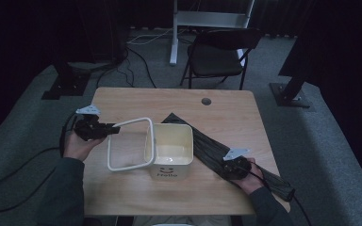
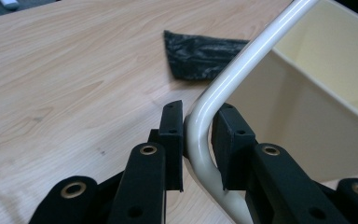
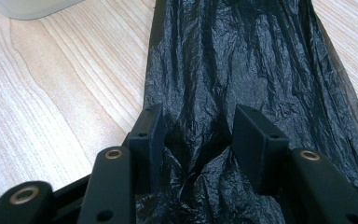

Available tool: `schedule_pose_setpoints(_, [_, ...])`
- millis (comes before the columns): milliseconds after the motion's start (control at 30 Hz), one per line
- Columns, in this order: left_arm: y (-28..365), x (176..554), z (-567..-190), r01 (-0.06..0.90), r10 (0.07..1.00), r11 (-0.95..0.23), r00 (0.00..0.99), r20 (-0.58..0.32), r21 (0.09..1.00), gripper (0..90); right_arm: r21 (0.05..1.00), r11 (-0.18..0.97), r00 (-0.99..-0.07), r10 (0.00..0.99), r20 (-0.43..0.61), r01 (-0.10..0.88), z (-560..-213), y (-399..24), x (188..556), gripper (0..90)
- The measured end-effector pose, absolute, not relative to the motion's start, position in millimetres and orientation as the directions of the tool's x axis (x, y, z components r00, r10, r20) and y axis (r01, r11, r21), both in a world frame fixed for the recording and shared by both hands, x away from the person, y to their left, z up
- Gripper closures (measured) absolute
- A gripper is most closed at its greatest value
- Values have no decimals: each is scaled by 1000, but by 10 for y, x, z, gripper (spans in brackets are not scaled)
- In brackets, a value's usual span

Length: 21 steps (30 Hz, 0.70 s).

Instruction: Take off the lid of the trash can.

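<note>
On the wooden surface, a cream rectangular frame is pinched by the left tool beside a cream bin, and a flat black plastic bag is straddled by the spread right tool.

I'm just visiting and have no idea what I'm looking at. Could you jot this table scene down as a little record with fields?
Surface: light wooden table
Container: cream square plastic bin, open top, with a printed face on its front
Loose part: cream rounded-square frame, leaning against the bin
Liner: flat black plastic bag, lying diagonally right of the bin
Left gripper: shut on the frame's corner
Right gripper: open, jaws astride bunched bag
</note>
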State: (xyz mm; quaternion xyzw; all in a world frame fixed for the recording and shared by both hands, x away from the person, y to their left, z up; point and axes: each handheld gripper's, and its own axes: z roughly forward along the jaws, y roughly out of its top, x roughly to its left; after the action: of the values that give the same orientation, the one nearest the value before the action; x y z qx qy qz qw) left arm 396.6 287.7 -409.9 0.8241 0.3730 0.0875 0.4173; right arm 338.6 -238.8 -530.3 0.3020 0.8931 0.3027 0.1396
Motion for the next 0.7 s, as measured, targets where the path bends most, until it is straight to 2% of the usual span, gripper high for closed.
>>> schedule_pose_setpoints(700, [3305,3846,-4285,570,733,-406,670,-118,715,749,626,633,-778,625,-65,456,-5304,-2391,3386,534])
